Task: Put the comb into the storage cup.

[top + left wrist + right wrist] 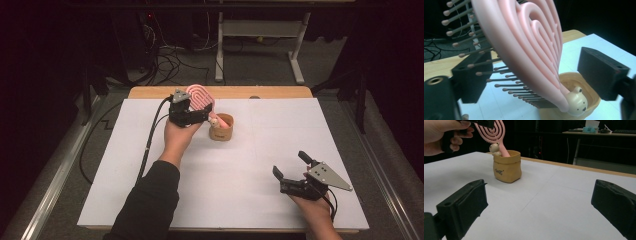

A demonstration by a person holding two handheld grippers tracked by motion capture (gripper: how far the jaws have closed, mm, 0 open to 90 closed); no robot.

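- Black jaws of my left gripper stand on either side of a pink hairbrush, parted; its bristles reach toward one jaw, the other jaw is clear of its back, and I see no pad pressing on it.
- From the high view, my left gripper hovers at the far side of the table, just beside a small tan pot.
- Standing handle-down in that pot, the brush leans toward my left hand; a little bear figure sits on the rim.
- My right gripper rests near the table's near edge, well apart from the pot, jaws wide open on nothing.
- Risk, as I judge it: the brush is top-heavy and tilted, so with no grip it could tip out or pull the light pot over.
- Pulling my left gripper away could snag the bristles on a jaw and drag the brush along.
- A sideways knock might topple the bear.
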